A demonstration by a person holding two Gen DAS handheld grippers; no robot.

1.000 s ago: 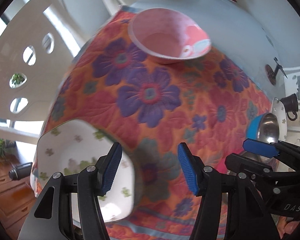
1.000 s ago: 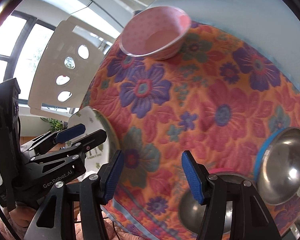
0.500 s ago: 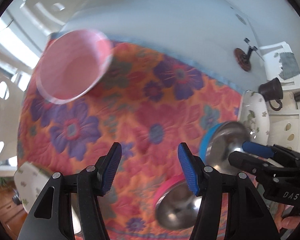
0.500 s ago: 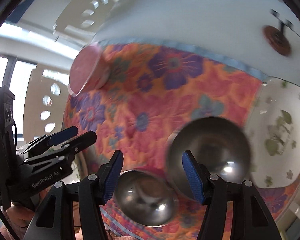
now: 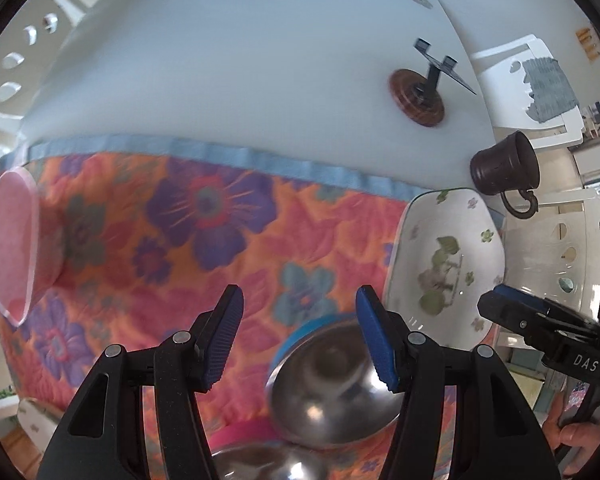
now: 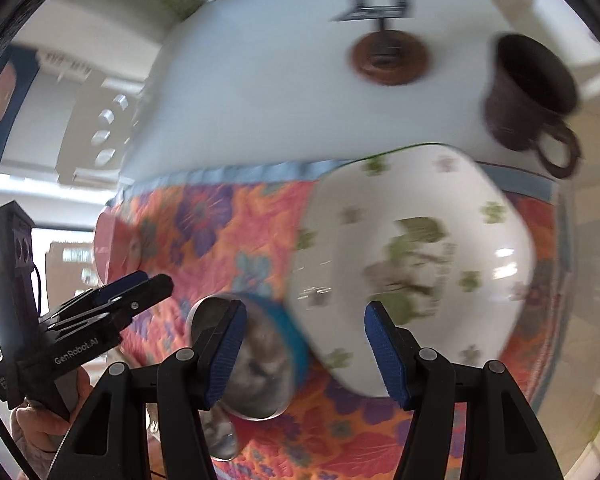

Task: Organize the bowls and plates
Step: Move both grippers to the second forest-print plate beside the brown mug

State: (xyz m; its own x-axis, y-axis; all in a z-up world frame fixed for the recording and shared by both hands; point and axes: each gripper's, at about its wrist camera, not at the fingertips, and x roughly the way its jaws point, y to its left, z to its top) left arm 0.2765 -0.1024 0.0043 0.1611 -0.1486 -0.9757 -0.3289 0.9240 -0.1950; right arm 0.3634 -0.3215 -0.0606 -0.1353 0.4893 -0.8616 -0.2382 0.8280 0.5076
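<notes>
A white plate with green flowers (image 6: pixel 416 264) lies on the floral cloth, right in front of my right gripper (image 6: pixel 306 348), which is open and empty. A steel bowl with a blue outside (image 5: pixel 332 380) sits left of the plate (image 5: pixel 444 264), just below my open, empty left gripper (image 5: pixel 300 336); it also shows in the right wrist view (image 6: pixel 260 356). A second steel bowl with a pink outside (image 5: pixel 260 460) lies at the near edge. A pink bowl (image 5: pixel 10 248) stands far left on the cloth.
The orange and purple floral cloth (image 5: pixel 204 232) covers the near part of a white table (image 5: pixel 220 72). A dark brown mug (image 6: pixel 528 92) stands behind the plate. A round wooden base with a black stand (image 5: pixel 418 96) is farther back. White chairs surround the table.
Both grippers have swung to the right along the table. The pink bowl has slid to the left edge of view, and the flowered plate and blue steel bowl now fill the view ahead.
</notes>
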